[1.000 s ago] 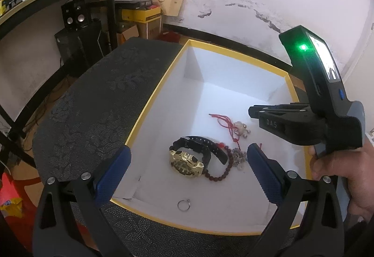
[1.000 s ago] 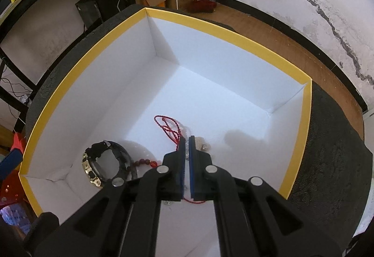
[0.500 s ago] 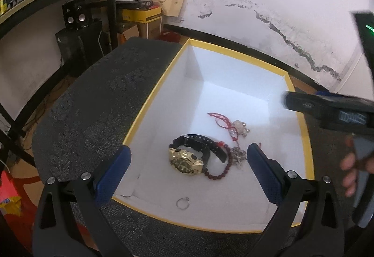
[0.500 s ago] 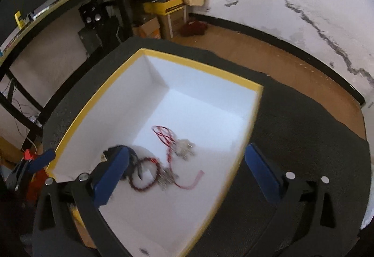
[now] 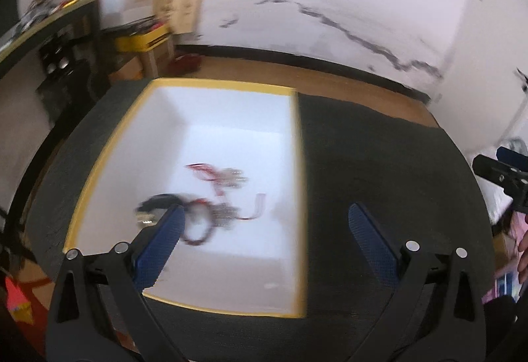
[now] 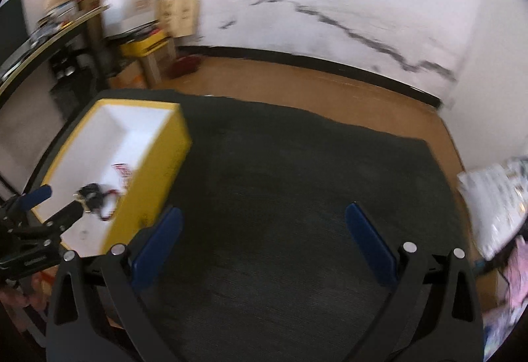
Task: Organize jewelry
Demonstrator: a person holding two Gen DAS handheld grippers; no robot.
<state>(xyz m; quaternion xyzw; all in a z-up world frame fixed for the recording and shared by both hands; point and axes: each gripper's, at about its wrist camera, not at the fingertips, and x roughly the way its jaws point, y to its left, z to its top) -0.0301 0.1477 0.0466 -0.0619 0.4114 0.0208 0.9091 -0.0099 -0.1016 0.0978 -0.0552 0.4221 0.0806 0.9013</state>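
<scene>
Both grippers released, jewelry heaped in the yellow-rimmed box [image 5: 298,197]

Left gripper [image 5: 264,240] and right gripper [image 6: 262,243] gape empty; frames blurred; steady first, then single out the bead bracelet [image 5: 198,230] from the tangle.

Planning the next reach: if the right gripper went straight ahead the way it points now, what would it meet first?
Probably only the dark textured tabletop: the open right gripper frames nothing else, with the yellow-rimmed white box off left. Depth is unclear.

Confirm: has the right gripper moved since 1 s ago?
Yes. The right gripper, jaws now open, has pulled out of the yellow box and off to its right, over the dark mat.
</scene>
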